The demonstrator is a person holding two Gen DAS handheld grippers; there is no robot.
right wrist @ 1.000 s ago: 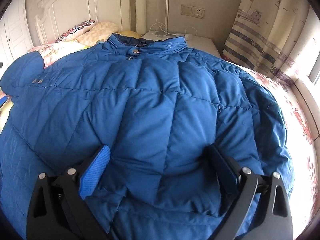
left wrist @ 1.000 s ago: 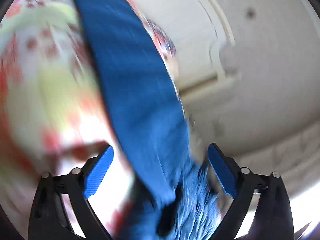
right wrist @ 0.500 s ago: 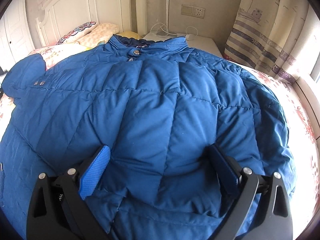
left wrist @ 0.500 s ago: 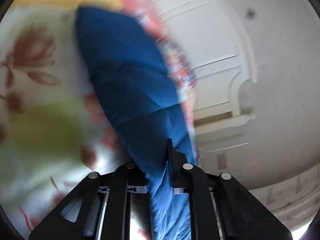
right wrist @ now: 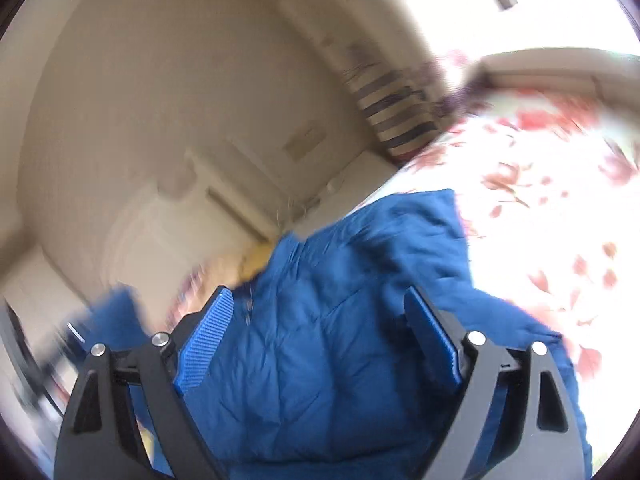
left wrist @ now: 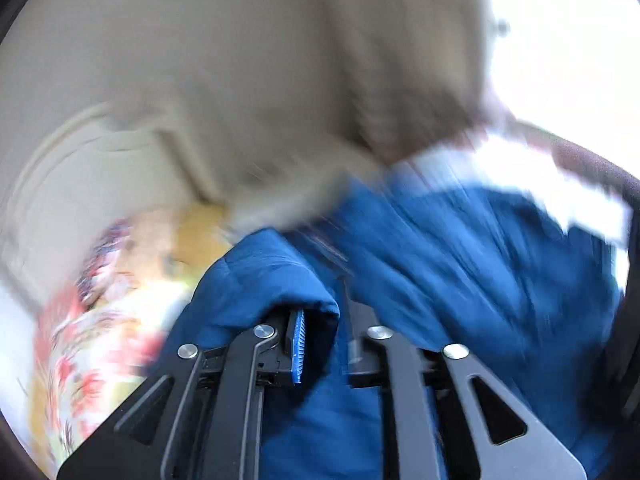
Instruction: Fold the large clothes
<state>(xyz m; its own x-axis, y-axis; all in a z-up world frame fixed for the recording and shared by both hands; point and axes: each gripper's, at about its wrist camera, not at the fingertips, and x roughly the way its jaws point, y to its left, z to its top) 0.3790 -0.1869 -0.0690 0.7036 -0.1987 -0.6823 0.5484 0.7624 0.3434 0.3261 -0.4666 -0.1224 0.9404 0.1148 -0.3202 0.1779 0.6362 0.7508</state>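
A large blue quilted down jacket (right wrist: 340,344) lies on a floral bedsheet (right wrist: 532,184). My left gripper (left wrist: 324,344) is shut on a fold of the jacket's blue fabric (left wrist: 280,280), which bulges over the left finger; the rest of the jacket (left wrist: 480,272) spreads to the right. My right gripper (right wrist: 320,340) is open, its blue-padded fingers (right wrist: 204,340) spread wide above the jacket and holding nothing. Both views are motion-blurred and tilted.
A white headboard (right wrist: 192,208) and beige wall lie behind the bed. A striped curtain (right wrist: 392,116) hangs by a bright window at the right. Pillows (left wrist: 132,248) and floral sheet (left wrist: 80,352) lie left of the jacket in the left wrist view.
My left gripper closed on the jacket's fabric and swung round with it toward the jacket body. My right gripper stayed open but tilted sharply, its view swinging up toward the wall.
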